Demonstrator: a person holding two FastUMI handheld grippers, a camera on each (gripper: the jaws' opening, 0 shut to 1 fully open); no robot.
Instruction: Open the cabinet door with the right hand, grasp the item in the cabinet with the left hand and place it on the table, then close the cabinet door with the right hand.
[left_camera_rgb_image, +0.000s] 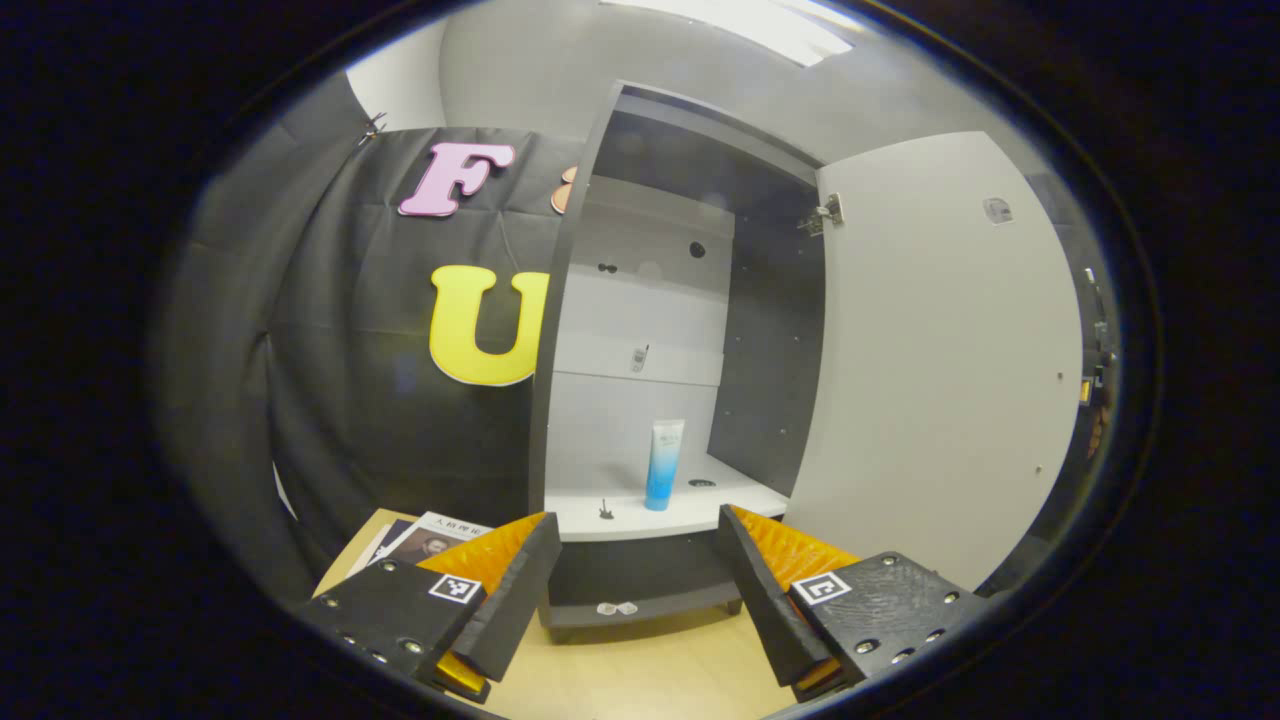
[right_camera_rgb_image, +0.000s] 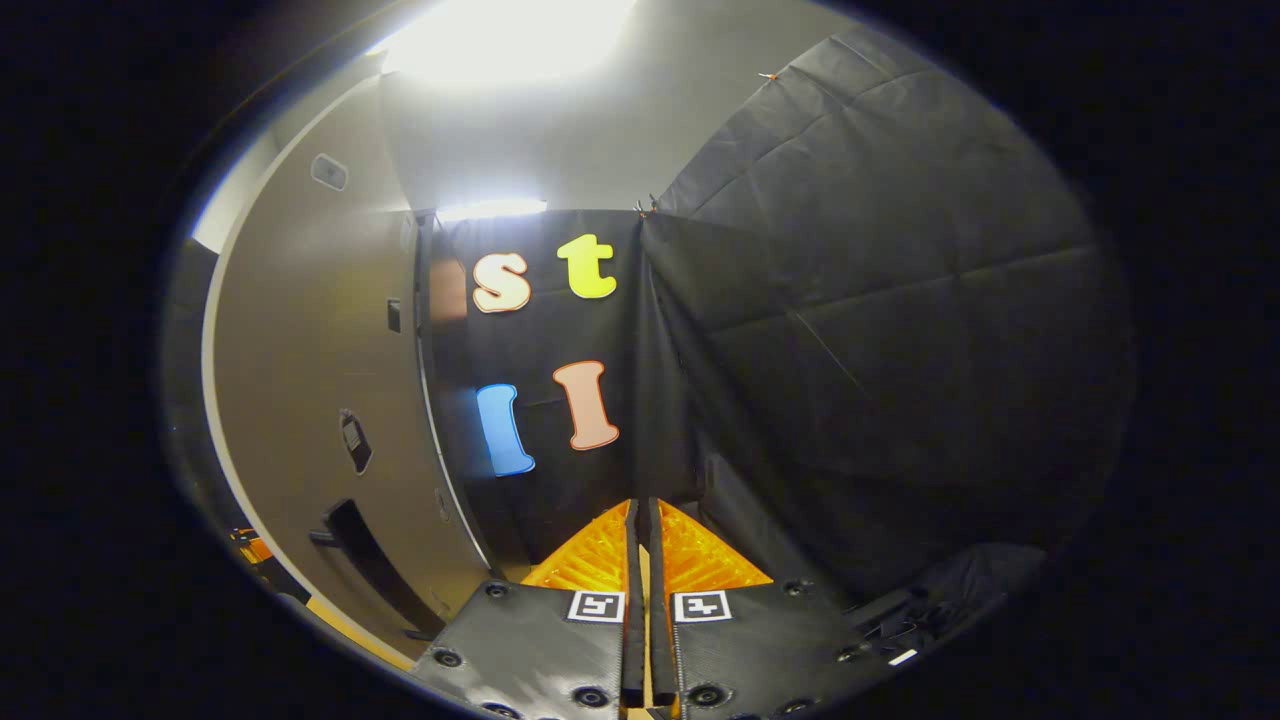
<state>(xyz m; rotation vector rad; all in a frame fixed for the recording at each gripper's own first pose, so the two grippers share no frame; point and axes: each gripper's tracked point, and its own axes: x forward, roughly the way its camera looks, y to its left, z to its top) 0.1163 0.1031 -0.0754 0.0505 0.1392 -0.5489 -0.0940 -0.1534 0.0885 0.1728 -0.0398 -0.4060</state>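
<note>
Left gripper view showed my left tongs (left_camera_rgb_image: 635, 545) spread wide; I should straddle the upright tube (left_camera_rgb_image: 664, 463) squarely, right tongs (right_camera_rgb_image: 640, 530) closed, empty.

Right gripper (right_camera_rgb_image: 640, 520) is pointing at the corner of the black cloth wall (right_camera_rgb_image: 880, 330), its two fingers pressed together with nothing between them. Cabinet door (right_camera_rgb_image: 310, 400) is standing swung open along the left side, its outer face showing, with a dark bar handle (right_camera_rgb_image: 372, 565) sitting near its lower edge. A ceiling light (right_camera_rgb_image: 510, 40) is glaring at the top.
</note>
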